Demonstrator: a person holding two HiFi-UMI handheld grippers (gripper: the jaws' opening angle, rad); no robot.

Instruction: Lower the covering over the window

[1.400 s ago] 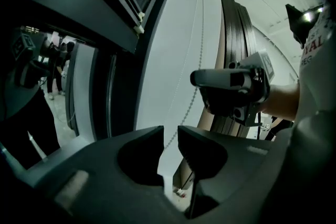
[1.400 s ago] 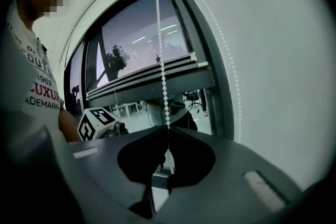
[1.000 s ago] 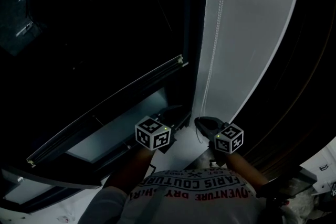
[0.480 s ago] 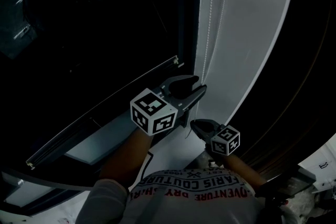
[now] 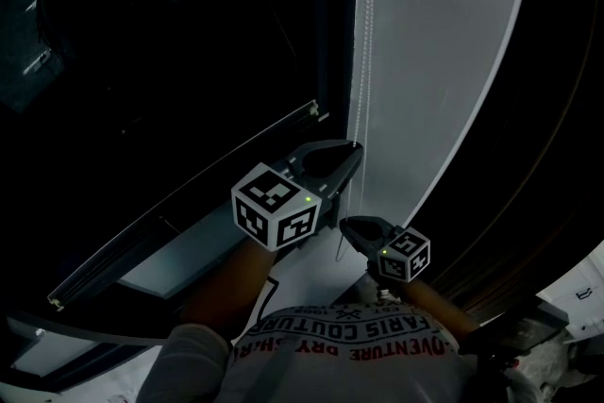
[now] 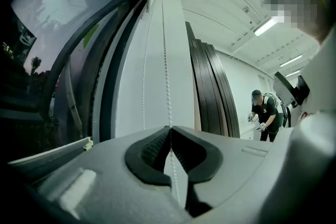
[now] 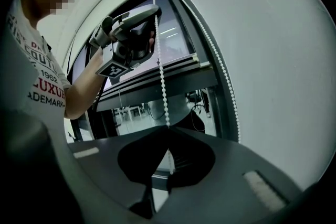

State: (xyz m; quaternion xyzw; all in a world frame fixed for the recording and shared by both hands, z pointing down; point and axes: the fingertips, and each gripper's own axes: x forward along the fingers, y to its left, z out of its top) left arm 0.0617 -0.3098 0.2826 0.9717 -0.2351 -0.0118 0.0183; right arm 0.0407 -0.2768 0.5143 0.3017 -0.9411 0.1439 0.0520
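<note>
At 12 o'clock from the right gripper, the left gripper has just clenched onto the chain. The right one grips it below; the blind's bar lies at 8 o'clock.

Holding L gripper high, jaws just closed on bead cord; holding R gripper lower, clamped on same cord.

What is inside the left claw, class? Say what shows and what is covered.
The left claw, whose jaws have just been closing, is shut on one strand of the white bead chain. Beads show above and below the pads; those pinched between them are covered.
</note>
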